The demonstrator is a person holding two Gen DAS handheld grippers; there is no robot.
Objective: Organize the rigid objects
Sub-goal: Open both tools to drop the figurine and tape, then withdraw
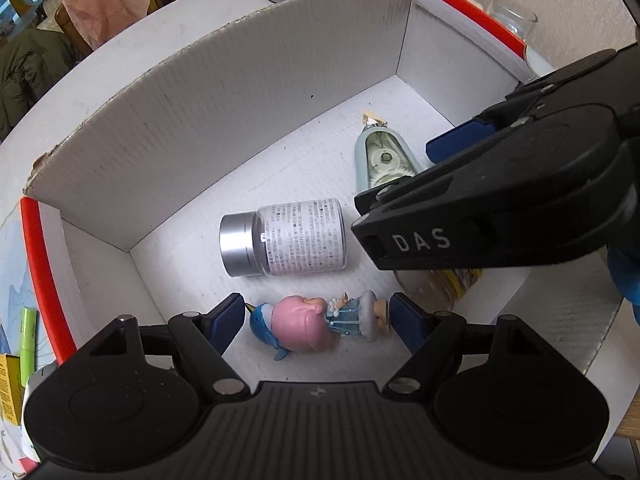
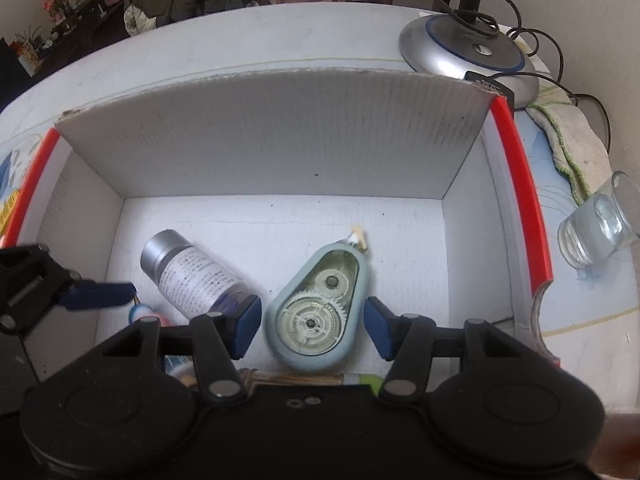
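A white cardboard box (image 1: 224, 128) with red rims holds several objects. A pink-and-blue figurine (image 1: 316, 326) lies on the box floor between the fingers of my left gripper (image 1: 318, 320), which is open around it with small gaps on both sides. A clear bottle with a silver cap (image 1: 284, 236) lies on its side behind it. A pale green correction tape dispenser (image 2: 318, 312) lies flat between the fingers of my right gripper (image 2: 312, 328), which is open. In the left wrist view the right gripper (image 1: 460, 152) hangs over the dispenser (image 1: 380, 156).
A water glass (image 2: 600, 228) stands right of the box (image 2: 260, 136). A silver lamp base (image 2: 464, 52) with cables sits behind it, with a cloth (image 2: 568, 136) nearby. A green marker (image 1: 28, 344) and a yellow packet lie left of the box. Chairs and clothing stand beyond the table.
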